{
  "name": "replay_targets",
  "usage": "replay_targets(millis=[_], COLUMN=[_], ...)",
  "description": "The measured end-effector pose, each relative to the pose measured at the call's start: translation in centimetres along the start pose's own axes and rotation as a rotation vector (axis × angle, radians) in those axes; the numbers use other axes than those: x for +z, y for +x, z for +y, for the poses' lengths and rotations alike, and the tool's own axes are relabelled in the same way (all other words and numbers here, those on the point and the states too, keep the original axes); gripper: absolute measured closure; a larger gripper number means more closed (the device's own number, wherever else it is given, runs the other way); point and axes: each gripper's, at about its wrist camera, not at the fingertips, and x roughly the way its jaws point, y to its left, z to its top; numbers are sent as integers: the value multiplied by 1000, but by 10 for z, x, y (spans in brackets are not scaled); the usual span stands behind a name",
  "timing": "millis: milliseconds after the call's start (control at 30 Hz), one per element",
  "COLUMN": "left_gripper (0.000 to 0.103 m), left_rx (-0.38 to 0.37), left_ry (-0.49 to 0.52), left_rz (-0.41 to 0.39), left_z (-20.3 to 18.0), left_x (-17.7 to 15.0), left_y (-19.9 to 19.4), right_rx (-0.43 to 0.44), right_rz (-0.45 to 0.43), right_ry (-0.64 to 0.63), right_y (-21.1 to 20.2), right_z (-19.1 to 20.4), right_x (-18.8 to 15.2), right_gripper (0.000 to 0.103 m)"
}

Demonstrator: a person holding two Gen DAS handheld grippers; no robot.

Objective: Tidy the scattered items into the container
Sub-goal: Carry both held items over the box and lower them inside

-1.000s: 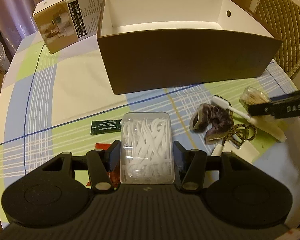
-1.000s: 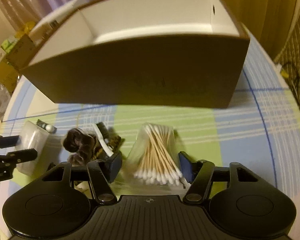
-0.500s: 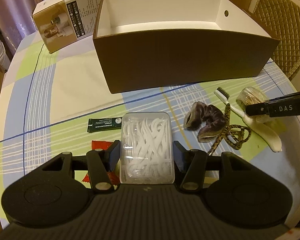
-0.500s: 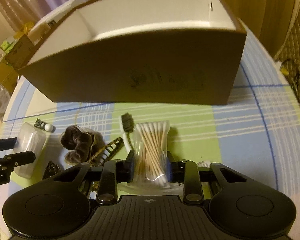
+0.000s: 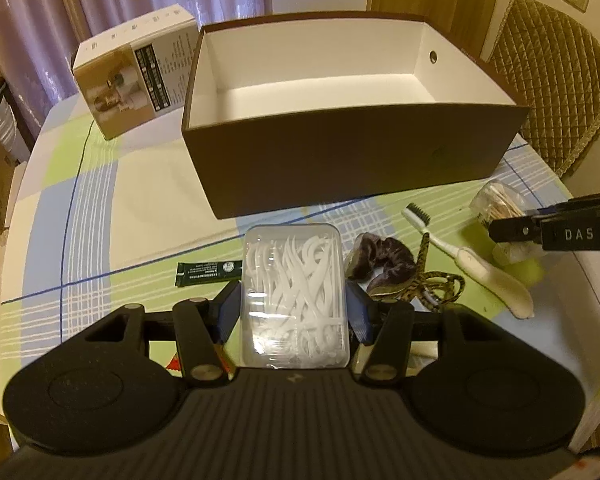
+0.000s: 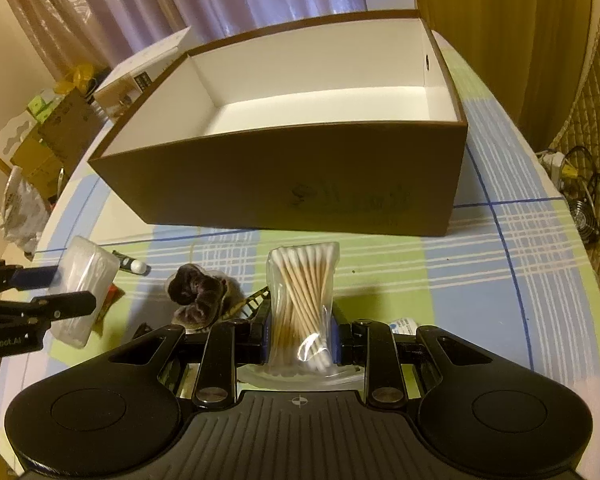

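Note:
A brown box with a white inside (image 5: 356,160) (image 6: 284,196) stands open and empty at the back of the table. My left gripper (image 5: 294,304) is shut on a clear case of white floss picks (image 5: 294,292), lifted above the cloth. My right gripper (image 6: 302,332) is shut on a clear bag of cotton swabs (image 6: 304,292), also raised. On the cloth lie a purple scrunchie (image 5: 382,258) (image 6: 196,294), a toothbrush (image 5: 460,254), a patterned hair band (image 5: 436,284) and a dark green sachet (image 5: 208,272).
A cardboard product box (image 5: 134,72) sits left of the brown box. A quilted chair (image 5: 552,92) stands at the right. A red packet (image 5: 176,364) peeks out under my left gripper. The checked tablecloth (image 6: 480,272) runs to the round table edge.
Both grippers rose with their loads and now look into the box. The right gripper closed on the cotton swab bag between one second ago and half a second ago.

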Motion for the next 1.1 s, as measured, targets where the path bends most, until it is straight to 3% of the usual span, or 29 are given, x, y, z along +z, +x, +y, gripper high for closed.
replay_targets(millis=[333, 733, 1100], left_gripper=[52, 52, 52], left_rx=[-11, -54, -89], left_ry=[8, 28, 40], left_rz=[-65, -164, -240], left_z=[-8, -15, -10], left_x=[22, 80, 145], left_y=[-17, -24, -10], right_rx=[28, 88, 65], right_rz=[-60, -175, -219], right_ry=[-26, -58, -107], right_y=[-20, -34, -6], right_z=[12, 28, 33], right_x=[16, 68, 120], right_gripper=[79, 79, 79])
